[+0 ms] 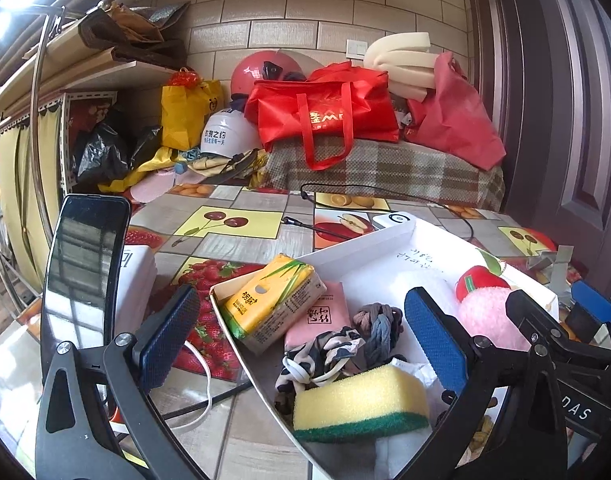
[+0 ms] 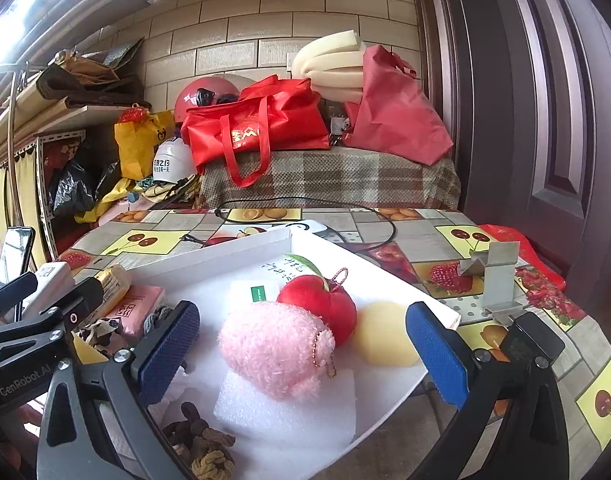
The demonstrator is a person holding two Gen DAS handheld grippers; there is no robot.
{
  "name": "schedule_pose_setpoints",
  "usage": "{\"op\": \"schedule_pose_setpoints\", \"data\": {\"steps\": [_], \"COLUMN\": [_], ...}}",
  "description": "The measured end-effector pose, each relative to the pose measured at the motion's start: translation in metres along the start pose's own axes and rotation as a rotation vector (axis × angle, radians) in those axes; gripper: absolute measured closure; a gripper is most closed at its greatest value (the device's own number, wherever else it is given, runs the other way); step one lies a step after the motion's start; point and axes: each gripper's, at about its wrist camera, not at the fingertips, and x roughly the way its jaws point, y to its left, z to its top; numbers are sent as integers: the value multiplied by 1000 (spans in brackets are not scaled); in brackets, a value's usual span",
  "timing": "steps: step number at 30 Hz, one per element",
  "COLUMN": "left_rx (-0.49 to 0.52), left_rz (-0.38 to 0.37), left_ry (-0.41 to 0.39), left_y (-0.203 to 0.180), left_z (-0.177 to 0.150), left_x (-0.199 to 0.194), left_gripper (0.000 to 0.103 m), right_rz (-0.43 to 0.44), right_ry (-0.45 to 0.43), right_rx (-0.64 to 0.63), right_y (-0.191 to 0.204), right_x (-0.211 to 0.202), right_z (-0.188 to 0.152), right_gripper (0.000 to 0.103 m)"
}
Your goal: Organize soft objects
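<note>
White tray (image 2: pixel 241 250): shallow cardboard tray on the fruit-print tablecloth (image 2: pixel 445 236); all places below are given against it.
Left gripper (image 1: pixel 301 332): over the tray's left end, jaws spread wide, nothing between the blue pads.
Right gripper (image 2: pixel 301 350): over the tray's right end, jaws wide apart, gripping nothing; the pink plush lies between the fingers without touching them.
Pink plush (image 2: pixel 275 346): inside the tray, resting on a white foam sheet (image 2: pixel 289 412), touching the red apple toy (image 2: pixel 319 306).
Yellow round pad (image 2: pixel 383 334): inside, against the right rim.
Sponge (image 1: pixel 361 406): yellow with a green base, at the near left end.
Tissue pack (image 1: pixel 273 300): yellow-green, leaning over the left rim.
Pink packet (image 1: pixel 319 316): inside, beside the tissue pack.
Hair ties (image 1: pixel 379 330): inside, beyond the sponge.
Phone (image 1: pixel 83 276): upright, left of the tray.
</note>
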Motion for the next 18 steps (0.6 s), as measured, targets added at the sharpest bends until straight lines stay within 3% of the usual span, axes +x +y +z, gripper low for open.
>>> {"op": "schedule_pose_setpoints", "data": {"steps": [10, 18], "left_rx": [67, 97], "left_rz": [-10, -9], "left_ry": [-19, 42], "left_y": [-13, -25], "left_z": [-12, -24], "left_x": [-26, -45], "left_gripper": [0, 0], "right_rz": [-15, -33], "right_ry": [1, 35], "right_rx": [30, 79], "right_y": [-10, -26], "right_x": [-15, -29], "right_z": [-6, -14], "right_gripper": [0, 0]}}
